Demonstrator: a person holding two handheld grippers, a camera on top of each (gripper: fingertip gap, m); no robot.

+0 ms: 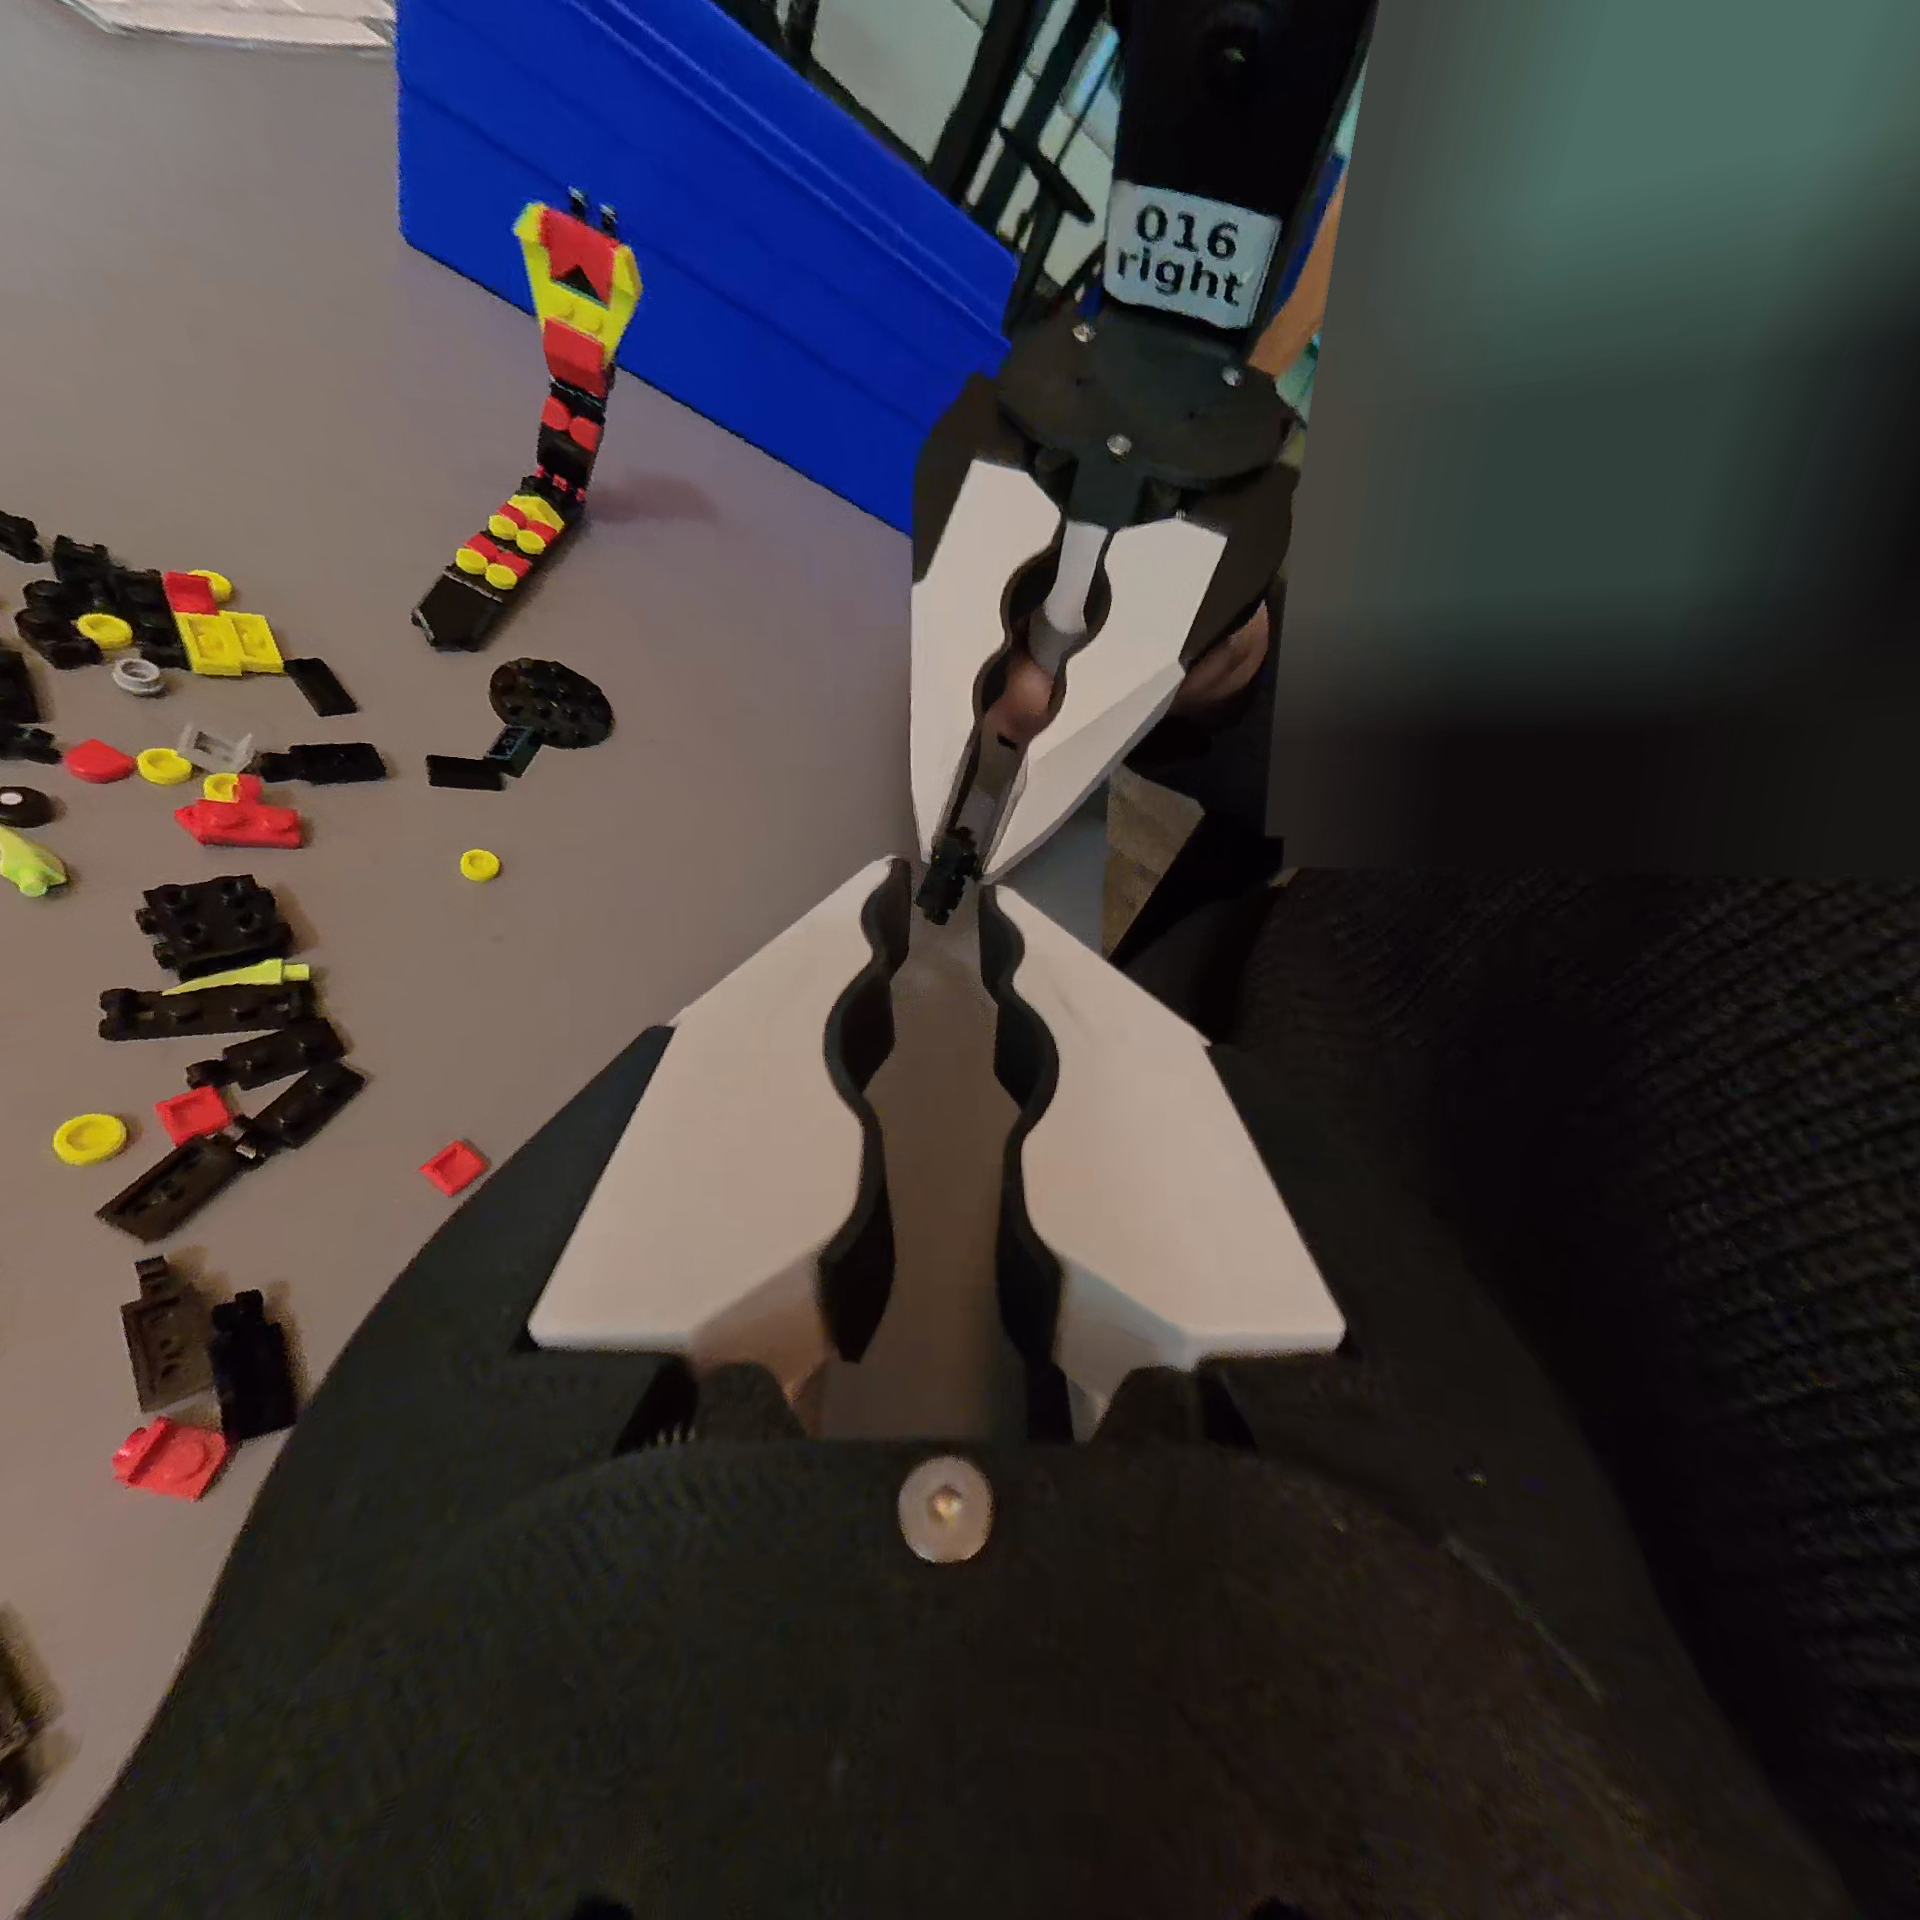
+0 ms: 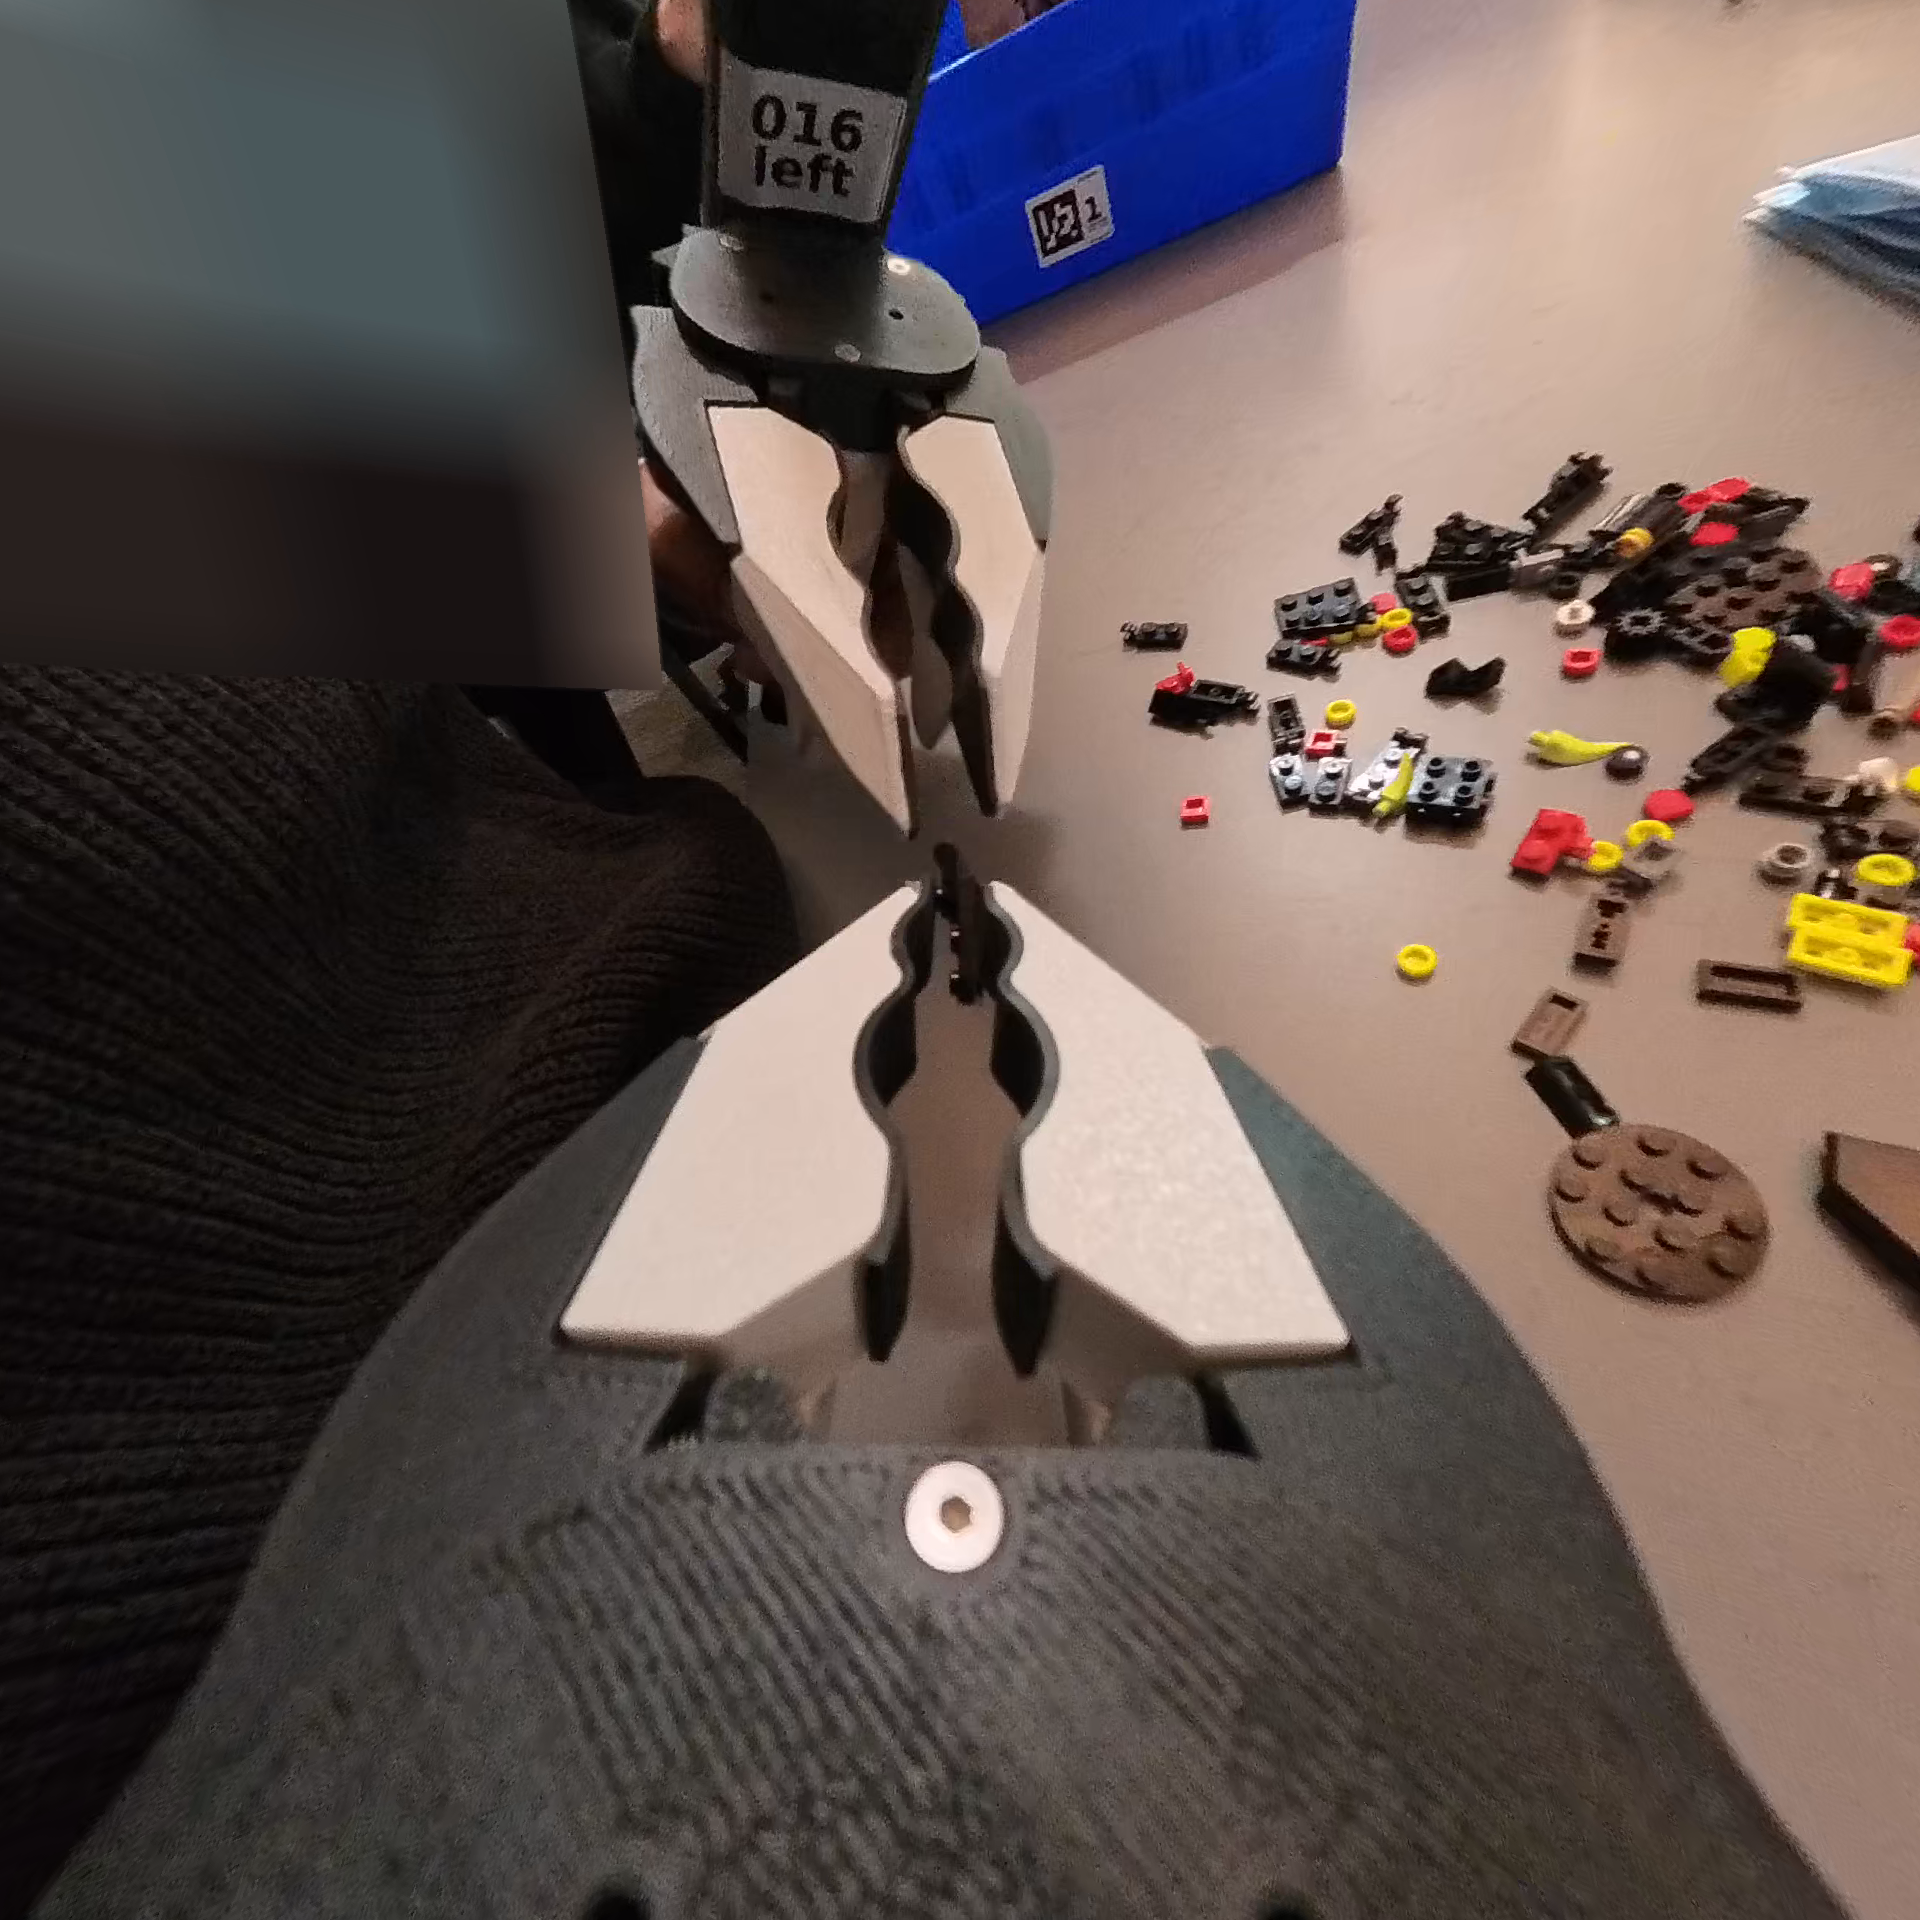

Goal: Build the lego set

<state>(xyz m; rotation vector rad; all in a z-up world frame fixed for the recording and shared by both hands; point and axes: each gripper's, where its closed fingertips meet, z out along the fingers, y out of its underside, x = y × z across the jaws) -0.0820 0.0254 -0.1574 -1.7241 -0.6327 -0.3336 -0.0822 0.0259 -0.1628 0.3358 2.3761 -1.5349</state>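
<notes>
My right gripper [image 2: 956,891] is shut on a small black lego piece [image 2: 956,935] that sticks out past its tips. My left gripper [image 1: 938,878] faces it tip to tip, narrowly open, with the black piece [image 1: 943,888] at the mouth of its fingers. In the right wrist view the left gripper [image 2: 951,821] hangs just above the piece, apart from it. The right gripper [image 1: 961,857] comes down from above in the left wrist view. A partly built red, yellow and black model [image 1: 566,416] stands curved upright on the grey table [image 1: 675,883].
A blue bin [image 1: 675,260] stands behind the model and also shows in the right wrist view [image 2: 1122,135]. Several loose black, red and yellow pieces [image 1: 208,779] lie on the table, with a black round plate [image 1: 551,701]. A person's dark knitted sleeve [image 2: 312,1039] is beside the grippers. Only a small space, under 4 cm, lies between the two pairs of fingers. The black round plate [image 1: 551,701] is about 15 centimeters from both grippers' fingertips. Seen from the right wrist view [image 2: 1650,1204] as well.
</notes>
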